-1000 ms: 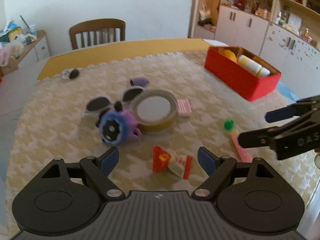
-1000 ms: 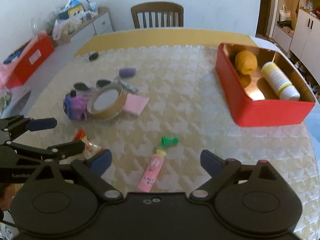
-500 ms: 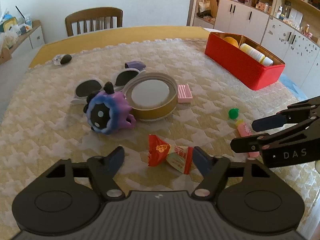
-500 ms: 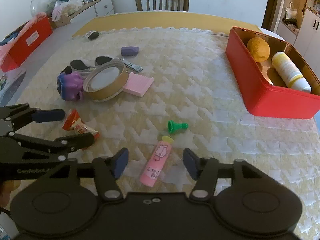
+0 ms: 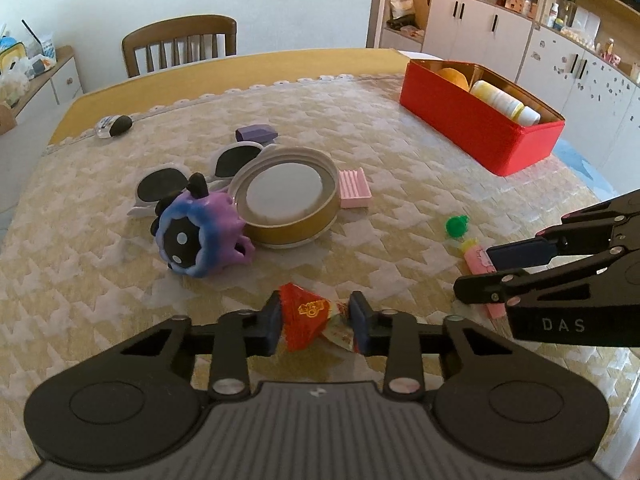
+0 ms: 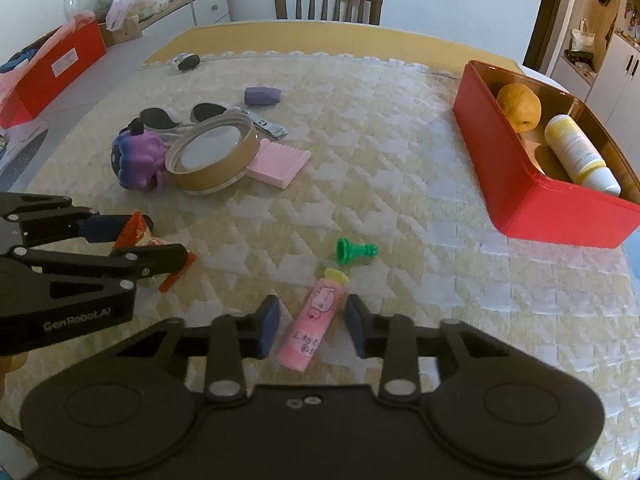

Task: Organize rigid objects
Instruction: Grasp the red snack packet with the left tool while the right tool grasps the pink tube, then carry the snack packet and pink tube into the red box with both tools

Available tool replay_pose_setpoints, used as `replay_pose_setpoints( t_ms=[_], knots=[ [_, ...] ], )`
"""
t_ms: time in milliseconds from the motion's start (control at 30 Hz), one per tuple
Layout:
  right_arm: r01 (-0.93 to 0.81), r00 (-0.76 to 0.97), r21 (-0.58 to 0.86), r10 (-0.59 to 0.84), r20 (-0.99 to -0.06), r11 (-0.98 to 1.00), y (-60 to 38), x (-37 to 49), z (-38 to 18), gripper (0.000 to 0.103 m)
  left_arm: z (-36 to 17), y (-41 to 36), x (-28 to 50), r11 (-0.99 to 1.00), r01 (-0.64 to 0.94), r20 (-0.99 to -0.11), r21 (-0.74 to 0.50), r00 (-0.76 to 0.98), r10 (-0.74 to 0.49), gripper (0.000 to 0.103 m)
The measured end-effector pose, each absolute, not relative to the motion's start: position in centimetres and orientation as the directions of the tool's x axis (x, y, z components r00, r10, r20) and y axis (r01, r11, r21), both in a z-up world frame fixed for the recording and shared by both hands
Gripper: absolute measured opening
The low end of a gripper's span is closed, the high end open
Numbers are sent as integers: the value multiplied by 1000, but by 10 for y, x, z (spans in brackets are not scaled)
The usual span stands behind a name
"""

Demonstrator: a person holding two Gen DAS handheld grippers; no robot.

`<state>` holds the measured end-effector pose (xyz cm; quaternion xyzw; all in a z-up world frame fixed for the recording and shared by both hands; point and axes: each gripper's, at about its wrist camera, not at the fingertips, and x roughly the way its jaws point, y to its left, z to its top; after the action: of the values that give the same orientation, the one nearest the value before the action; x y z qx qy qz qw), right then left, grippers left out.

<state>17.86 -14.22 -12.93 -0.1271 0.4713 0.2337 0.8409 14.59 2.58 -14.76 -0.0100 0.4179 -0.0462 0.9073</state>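
both grippers have narrowed since a second ago. left gripper (image 5: 314, 322) is closing, pads touching the red snack packet (image 5: 306, 316) on the tablecloth (image 5: 400, 152). right gripper (image 6: 310, 326) is closing around the pink tube (image 6: 316, 322), gaps remaining.

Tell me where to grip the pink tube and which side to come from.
Grip the pink tube across its round body, near the middle, coming down from above with a pad on each long side. It lies flat on the tablecloth, yellow cap pointing away. The right gripper already straddles it this way, jaws closing, pads not yet visibly touching.
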Motion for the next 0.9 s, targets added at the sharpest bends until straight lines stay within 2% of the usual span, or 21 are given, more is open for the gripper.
replay_pose_setpoints(
  t_ms=[133,467,900],
  knots=[
    [-513,449,7,275,-850,859,-144,177,-129,14,-147,23,145,995,83,-758,-59,645,-99,26],
    [-495,467,26,291,-835,868,-154,172,-118,14,-141,23,145,993,76,-756,-94,643,-121,23],
    [-463,531,33,308,-789,886,-181,178,-73,14,-105,10,150,985,106,-718,-139,674,-174,23]
  ],
)
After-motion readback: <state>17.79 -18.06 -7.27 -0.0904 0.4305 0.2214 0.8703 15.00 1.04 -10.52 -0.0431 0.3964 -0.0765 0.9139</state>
